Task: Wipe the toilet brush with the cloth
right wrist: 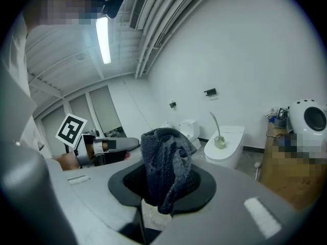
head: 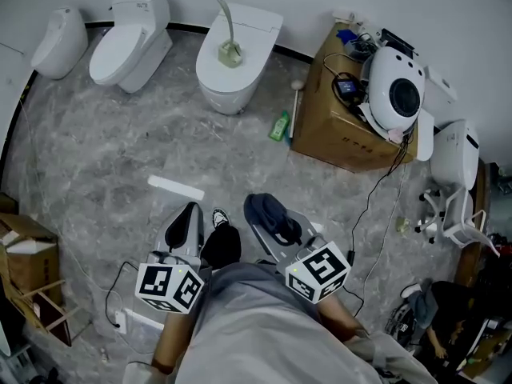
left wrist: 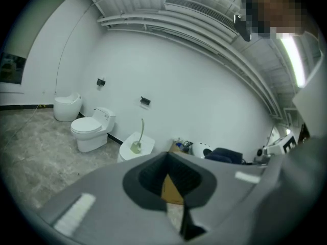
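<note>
Here, the right tool (right wrist: 162, 185) clamps a dark cloth (right wrist: 166, 157); the left tool (left wrist: 171, 185) is closed, empty. The toilet brush (head: 229, 46) stands on a toilet (head: 258, 24), top centre of the head view.

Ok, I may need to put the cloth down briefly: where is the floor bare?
The widest bare floor lies between the white toilet at upper left and the white strip. It is crowded at right: green bottle, cardboard box, trailing cable.
</note>
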Tool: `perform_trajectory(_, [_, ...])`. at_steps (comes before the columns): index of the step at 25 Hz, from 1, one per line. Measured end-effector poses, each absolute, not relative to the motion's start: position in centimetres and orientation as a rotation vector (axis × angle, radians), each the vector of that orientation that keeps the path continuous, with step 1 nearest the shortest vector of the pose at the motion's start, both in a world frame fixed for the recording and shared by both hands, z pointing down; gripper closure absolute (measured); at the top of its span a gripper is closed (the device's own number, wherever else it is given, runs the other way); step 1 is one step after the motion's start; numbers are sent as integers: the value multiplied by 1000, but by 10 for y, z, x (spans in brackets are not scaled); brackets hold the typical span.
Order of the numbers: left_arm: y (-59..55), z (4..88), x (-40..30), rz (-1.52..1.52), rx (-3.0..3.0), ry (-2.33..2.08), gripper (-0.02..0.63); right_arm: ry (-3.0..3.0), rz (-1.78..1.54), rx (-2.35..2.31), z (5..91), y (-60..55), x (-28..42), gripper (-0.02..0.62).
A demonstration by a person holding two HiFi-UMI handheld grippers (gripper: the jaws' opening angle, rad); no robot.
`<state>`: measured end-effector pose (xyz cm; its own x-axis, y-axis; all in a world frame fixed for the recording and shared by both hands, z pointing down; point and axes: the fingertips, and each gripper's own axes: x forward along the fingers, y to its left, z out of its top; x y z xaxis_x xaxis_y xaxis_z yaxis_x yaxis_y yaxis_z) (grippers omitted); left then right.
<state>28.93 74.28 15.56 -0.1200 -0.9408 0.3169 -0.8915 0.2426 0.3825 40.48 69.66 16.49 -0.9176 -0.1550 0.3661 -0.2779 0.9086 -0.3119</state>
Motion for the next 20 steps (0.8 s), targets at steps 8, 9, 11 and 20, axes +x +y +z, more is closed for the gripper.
perform_trajectory(8, [705, 148, 219, -140, 1719, -2032, 606, -2731, 516, 367, 161, 661, 336, 495])
perform_trajectory(9, [702, 147, 212, -145, 1723, -2031, 606, -2730, 515, 363, 161, 658, 330, 495])
perform_trajectory(11, [698, 145, 200, -161, 1724, -2033, 606, -2726, 513, 352, 162, 656, 317, 495])
perform_trajectory(20, [686, 149, 162, -177, 1694, -2044, 606, -2697, 503, 287, 168, 646, 274, 494])
